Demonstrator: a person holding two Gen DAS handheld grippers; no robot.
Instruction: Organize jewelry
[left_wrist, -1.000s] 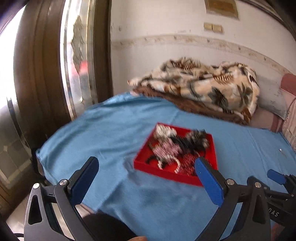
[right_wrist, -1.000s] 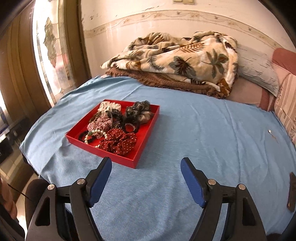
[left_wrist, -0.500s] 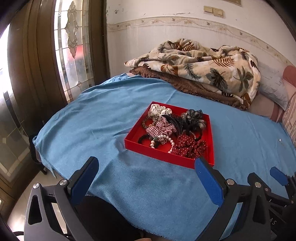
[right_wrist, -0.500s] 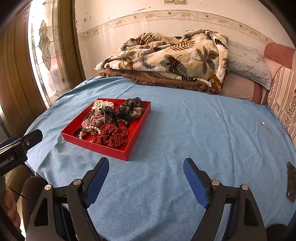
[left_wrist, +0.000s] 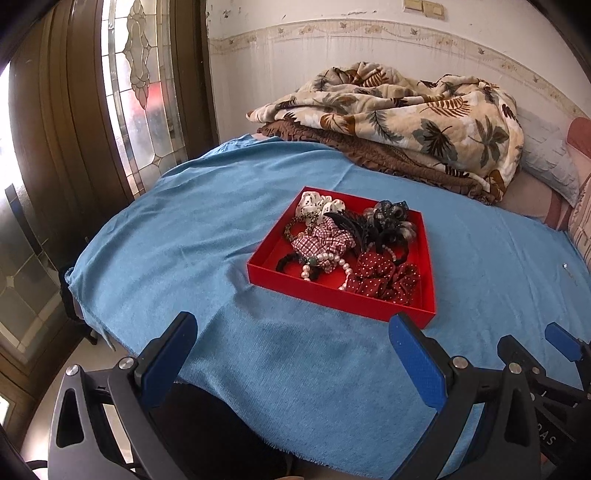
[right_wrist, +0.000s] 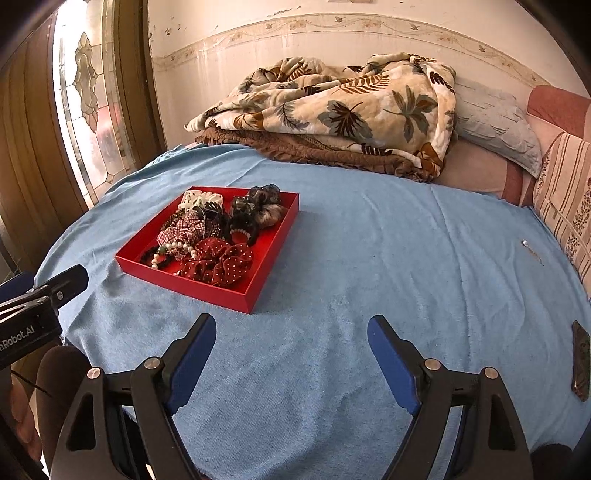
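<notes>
A red tray (left_wrist: 341, 291) at frame centre on the blue bedspread (left_wrist: 184, 236) is seen heaped with scrunchies (left_wrist: 384, 275) and a pearl bracelet (left_wrist: 325, 264); whether sorted or awaiting sorting cannot be told. The left gripper (left_wrist: 291, 343) and right gripper (right_wrist: 291, 339) are held wide, empty, at the bottom.

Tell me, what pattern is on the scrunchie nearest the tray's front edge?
The scrunchie is dark red with small white polka dots, clearest in the right wrist view.
</notes>
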